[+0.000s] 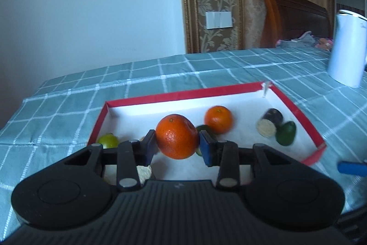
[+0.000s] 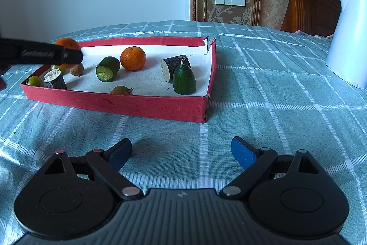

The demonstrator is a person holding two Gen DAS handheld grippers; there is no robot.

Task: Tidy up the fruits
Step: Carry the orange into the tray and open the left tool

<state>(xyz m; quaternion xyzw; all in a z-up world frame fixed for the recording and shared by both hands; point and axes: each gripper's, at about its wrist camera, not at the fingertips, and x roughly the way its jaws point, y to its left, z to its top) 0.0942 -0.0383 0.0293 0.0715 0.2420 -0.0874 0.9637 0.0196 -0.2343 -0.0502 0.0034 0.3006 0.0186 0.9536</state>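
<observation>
Fruits sit loose in the red box (image 2: 128, 105) on the checked bench (image 2: 263, 93), except one tangerine (image 1: 176, 136) that the left tool (image 1: 176, 144) holds pinched between its blue pads, raised above the box floor. The right tool (image 2: 181, 153) hangs wide and empty over the cloth, near the box's front wall. That tangerine is round and glossy, gripped only at its sides; a jolt could let it slip and drop onto the second tangerine (image 2: 133, 58) or the cut green fruit (image 2: 107, 69) below. Its skin looks bright orange, pebbled, with a small stem dimple on top.
</observation>
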